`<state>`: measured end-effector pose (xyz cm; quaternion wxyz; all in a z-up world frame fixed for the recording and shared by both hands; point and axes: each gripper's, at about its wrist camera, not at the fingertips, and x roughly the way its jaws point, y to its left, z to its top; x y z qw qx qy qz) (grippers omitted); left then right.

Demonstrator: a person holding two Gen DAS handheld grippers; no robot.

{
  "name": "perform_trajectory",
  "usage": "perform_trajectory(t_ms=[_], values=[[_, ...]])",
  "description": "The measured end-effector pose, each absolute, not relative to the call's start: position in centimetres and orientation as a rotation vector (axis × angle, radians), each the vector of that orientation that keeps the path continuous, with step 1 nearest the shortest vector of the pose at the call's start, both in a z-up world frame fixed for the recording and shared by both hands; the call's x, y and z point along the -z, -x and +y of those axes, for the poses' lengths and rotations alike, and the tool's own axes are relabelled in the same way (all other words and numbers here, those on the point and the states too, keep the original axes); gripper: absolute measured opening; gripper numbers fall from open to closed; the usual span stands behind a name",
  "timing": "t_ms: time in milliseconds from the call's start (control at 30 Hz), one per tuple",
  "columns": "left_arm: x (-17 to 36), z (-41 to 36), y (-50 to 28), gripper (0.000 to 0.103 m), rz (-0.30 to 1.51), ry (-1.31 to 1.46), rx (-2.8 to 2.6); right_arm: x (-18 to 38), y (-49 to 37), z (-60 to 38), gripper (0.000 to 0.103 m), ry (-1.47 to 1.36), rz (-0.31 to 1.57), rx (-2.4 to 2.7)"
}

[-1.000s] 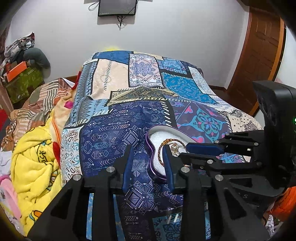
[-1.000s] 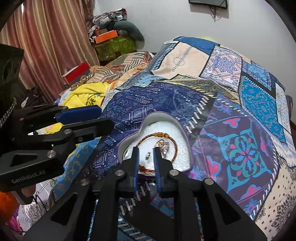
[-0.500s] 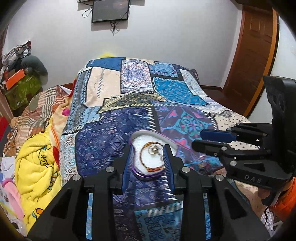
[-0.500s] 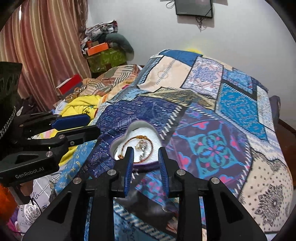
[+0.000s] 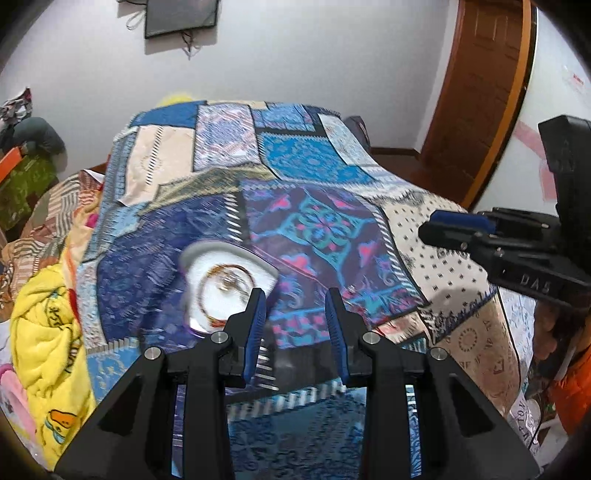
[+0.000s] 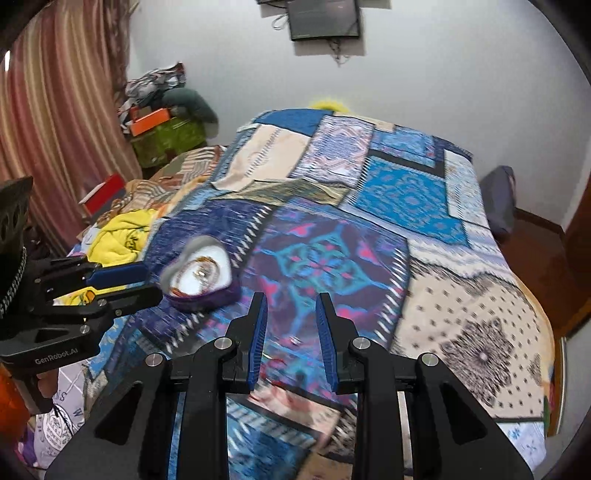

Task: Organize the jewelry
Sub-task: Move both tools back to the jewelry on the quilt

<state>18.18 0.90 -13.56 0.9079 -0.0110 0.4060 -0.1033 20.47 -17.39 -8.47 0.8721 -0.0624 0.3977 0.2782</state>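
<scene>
A purple heart-shaped box [image 5: 207, 258] with a white lining lies on the patchwork bedspread [image 5: 321, 221]. It holds a beaded bracelet [image 5: 207, 306] and small metal pieces [image 5: 231, 282]. It also shows in the right wrist view [image 6: 201, 275], blurred. My left gripper [image 5: 295, 314] is open and empty, above the bed just right of the box. My right gripper [image 6: 290, 319] is open and empty, right of the box; a small shiny item [image 6: 294, 340] lies on the bedspread between its fingers. Each gripper shows in the other's view: the right [image 5: 517, 251], the left [image 6: 74, 291].
A yellow blanket [image 5: 48, 332] and striped bedding lie left of the bed. Boxes and clothes are piled in the far left corner [image 6: 162, 122]. A wooden door [image 5: 484, 92] stands at the right. A screen [image 6: 323, 18] hangs on the wall, and curtains [image 6: 55, 129] on the left.
Both grippers have drawn back and risen away from the heart box and opened wider. The box now sits farther off and left of both grippers.
</scene>
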Motion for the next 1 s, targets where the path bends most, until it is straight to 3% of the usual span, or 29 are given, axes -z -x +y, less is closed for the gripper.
perform_trajectory(t_ms=[533,867,1000], values=[[20.4,-3.5,-19.2,0.032,1.023,-0.014,0.314,12.9,-20.0,-20.5,0.024,0.119,0.963,-0.567],[22.2,-4.6,-21.3,0.032,1.036,-0.035,0.32,14.0,-20.3,-20.7,0.024,0.106,0.991,-0.584],[22.6,-4.6,-21.8,0.022,1.017,-0.036,0.312,14.1,-20.4,-20.6,0.025,0.097,0.996,-0.6]])
